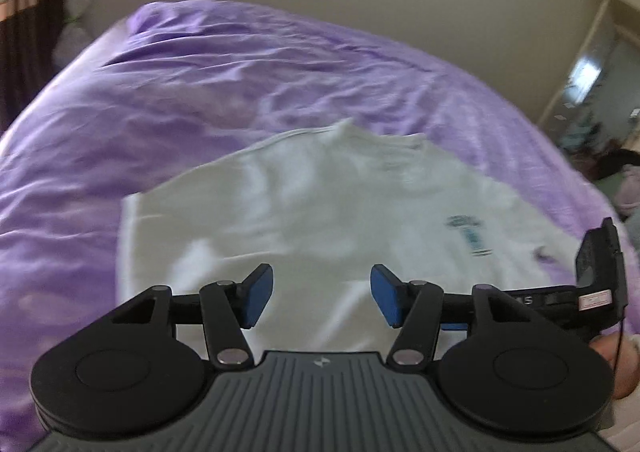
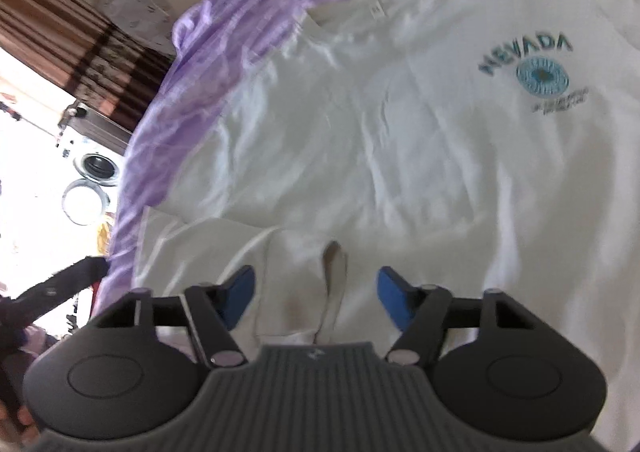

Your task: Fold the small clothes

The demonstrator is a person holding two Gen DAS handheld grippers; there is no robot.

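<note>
My left gripper [image 1: 322,294] and right gripper [image 2: 316,292] both hung spread, pinching nothing, over the white T-shirt [image 2: 400,132]; it lay flat on the purple bed sheet [image 1: 200,92], collar at the far side.

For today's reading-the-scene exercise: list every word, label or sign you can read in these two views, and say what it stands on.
"NEVADA": teal print on the white T-shirt, above a round blue emblem.
Small lines under the emblem: too blurred to read.
Neck tag: too small to read.
Same print in the left wrist view: blurred, unreadable.
White sticker on the other tool: unreadable.
</note>
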